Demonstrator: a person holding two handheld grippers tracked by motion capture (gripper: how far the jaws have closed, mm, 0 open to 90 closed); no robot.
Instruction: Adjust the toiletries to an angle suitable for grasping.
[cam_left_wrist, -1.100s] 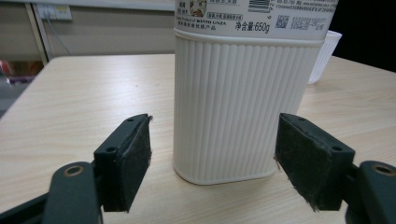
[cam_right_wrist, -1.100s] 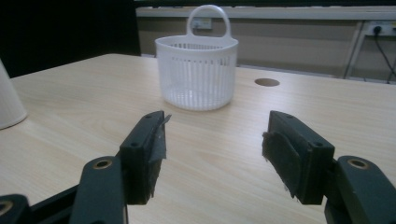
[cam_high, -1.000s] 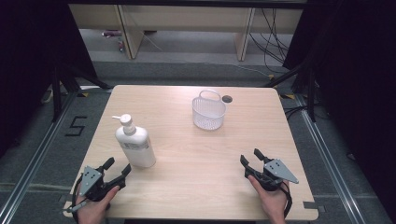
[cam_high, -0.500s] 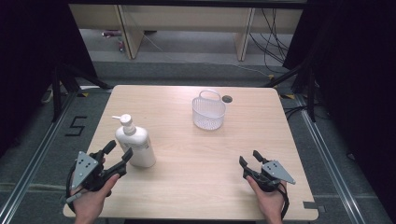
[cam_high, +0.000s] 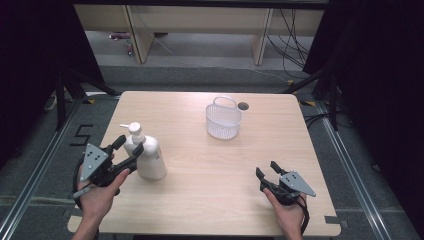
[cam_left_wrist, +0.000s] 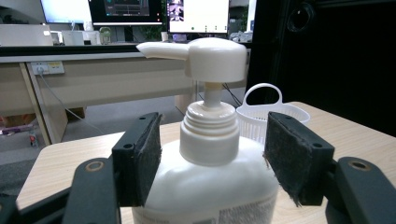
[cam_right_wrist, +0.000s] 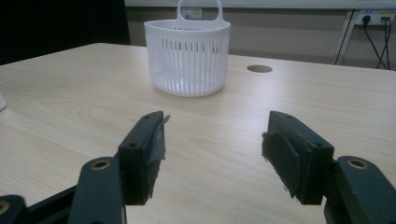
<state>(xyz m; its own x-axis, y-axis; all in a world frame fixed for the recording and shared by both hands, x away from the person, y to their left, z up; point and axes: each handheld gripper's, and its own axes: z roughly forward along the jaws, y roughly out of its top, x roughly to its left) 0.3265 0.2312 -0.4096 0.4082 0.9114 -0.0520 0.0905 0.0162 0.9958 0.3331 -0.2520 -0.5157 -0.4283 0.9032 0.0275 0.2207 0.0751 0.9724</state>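
The left gripper (cam_high: 129, 148) has risen from the table's near edge, its jaws just closing around the shoulders of the pump bottle (cam_high: 146, 152), pads not yet pressing. The bottle stands upright at the table's (cam_high: 200, 195) left. The right gripper (cam_high: 267, 171) stays wide, empty, unmoved.

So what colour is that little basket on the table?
The basket is white, with slatted sides; the right gripper view shows it best.
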